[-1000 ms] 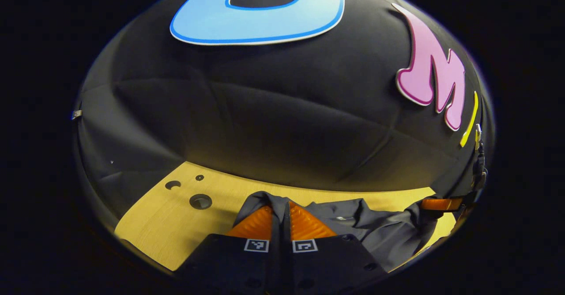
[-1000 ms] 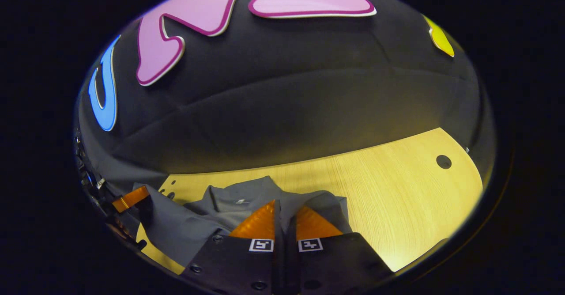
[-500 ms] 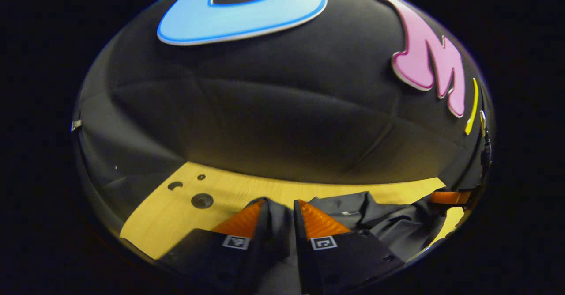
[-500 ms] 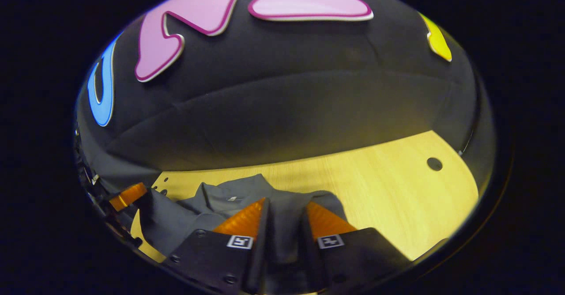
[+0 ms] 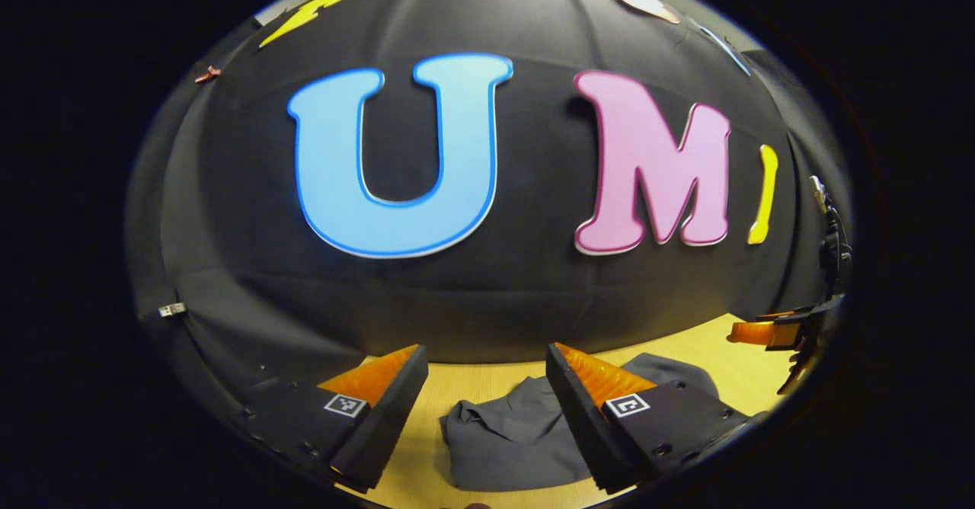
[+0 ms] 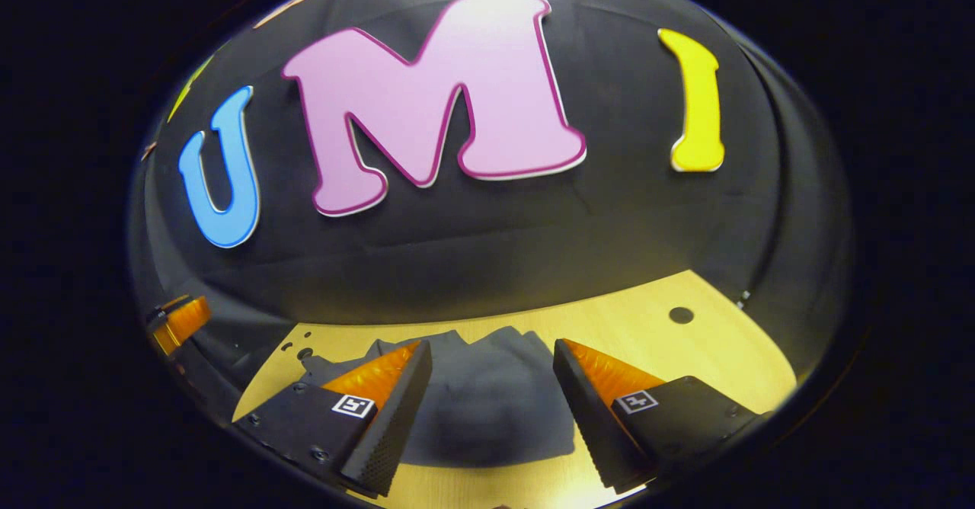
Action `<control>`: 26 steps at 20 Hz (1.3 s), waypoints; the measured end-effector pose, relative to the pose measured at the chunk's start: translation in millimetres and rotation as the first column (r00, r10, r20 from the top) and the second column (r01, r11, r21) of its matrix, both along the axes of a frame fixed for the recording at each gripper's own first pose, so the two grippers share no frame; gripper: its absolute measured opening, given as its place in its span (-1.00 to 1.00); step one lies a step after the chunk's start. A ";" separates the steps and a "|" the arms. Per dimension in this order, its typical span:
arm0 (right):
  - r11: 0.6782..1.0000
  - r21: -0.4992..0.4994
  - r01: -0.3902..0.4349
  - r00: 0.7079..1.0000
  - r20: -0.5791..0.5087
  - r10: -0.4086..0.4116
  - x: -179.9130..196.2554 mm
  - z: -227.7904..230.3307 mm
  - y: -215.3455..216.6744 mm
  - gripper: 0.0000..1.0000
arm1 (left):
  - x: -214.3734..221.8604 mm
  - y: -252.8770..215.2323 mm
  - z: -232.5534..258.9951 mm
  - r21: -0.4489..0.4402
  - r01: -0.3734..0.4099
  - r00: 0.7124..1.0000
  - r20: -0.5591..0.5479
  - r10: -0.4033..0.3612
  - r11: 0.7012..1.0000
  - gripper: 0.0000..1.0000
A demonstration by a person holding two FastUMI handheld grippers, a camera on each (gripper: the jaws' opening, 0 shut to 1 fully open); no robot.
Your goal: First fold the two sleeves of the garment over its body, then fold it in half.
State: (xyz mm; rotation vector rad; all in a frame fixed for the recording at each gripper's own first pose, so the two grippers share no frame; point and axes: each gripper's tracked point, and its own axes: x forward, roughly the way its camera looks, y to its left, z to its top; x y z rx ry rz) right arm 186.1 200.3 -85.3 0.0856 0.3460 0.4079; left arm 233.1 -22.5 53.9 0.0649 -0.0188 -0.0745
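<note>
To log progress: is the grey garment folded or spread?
Folded: the garment lies bunched compactly on the table.

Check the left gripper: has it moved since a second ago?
Yes. The left gripper has let go of the grey fabric garment and lifted, its view tilting up the black cloth wall; the light wooden table now shows lower.

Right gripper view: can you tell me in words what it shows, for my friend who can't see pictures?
A grey garment lies bunched on a yellow wooden table, right in front of the right claw, whose two fingers are spread wide open above it. The left claw peeks in at the far left edge, with the booth's black cloth wall behind.
</note>
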 end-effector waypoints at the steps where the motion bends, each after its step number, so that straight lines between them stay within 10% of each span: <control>1: 1.000 -0.015 0.008 0.999 0.032 -0.008 -11.0 11.1 -9.5 0.97 | -18.2 -0.9 5.7 0.009 0.004 1.000 0.014 -0.004 1.000 0.96; 14: 0.998 -0.063 0.014 0.995 0.098 -0.008 -179.9 44.1 -66.9 0.96 | -203.3 -17.0 -11.4 0.010 0.110 0.994 -0.014 -0.110 0.994 0.96; 26: 0.997 -0.073 0.008 1.000 -0.027 -0.010 -270.9 -20.3 -69.0 0.97 | -238.5 -38.0 -83.7 -0.019 0.100 0.991 -0.092 -0.101 0.995 0.94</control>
